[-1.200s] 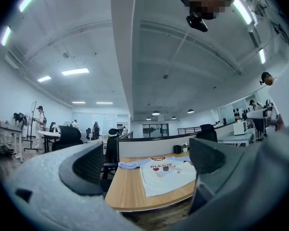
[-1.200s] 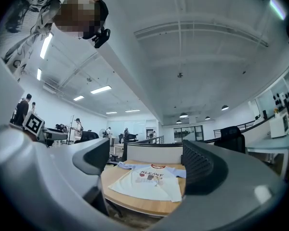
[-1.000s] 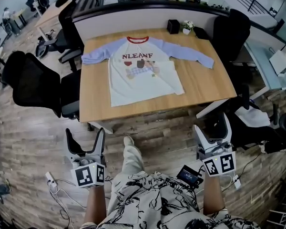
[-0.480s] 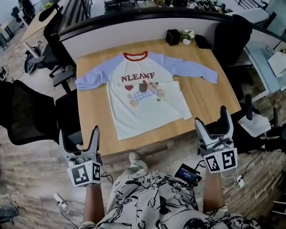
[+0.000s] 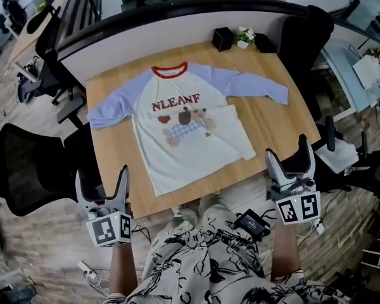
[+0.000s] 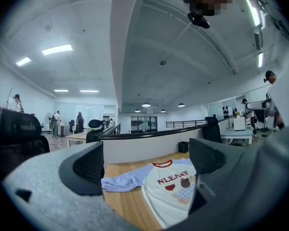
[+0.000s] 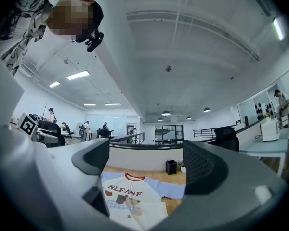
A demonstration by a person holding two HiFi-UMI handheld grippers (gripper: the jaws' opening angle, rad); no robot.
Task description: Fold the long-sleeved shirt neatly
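A long-sleeved shirt (image 5: pixel 187 132) lies flat on the wooden table (image 5: pixel 114 163), chest print up, red collar at the far side. Its body is white and its sleeves are pale blue, spread out to both sides. The hem's right corner is folded over. My left gripper (image 5: pixel 101 182) hovers open just off the table's near left corner, empty. Off the near right corner, my right gripper (image 5: pixel 290 161) is open and empty too. The shirt (image 6: pixel 171 186) shows between the jaws in the left gripper view, and the shirt (image 7: pixel 132 196) likewise in the right gripper view.
A black box (image 5: pixel 223 38), a small potted plant (image 5: pixel 244 35) and a dark object (image 5: pixel 264 43) stand at the table's far edge by a low partition. Black office chairs (image 5: pixel 25 170) flank the table, with another chair (image 5: pixel 304 37) at the right. Cables and a device (image 5: pixel 252 222) lie on the floor.
The person has stepped closer to the table. Both grippers have come forward from the floor area to the table's near corners, still open and empty.
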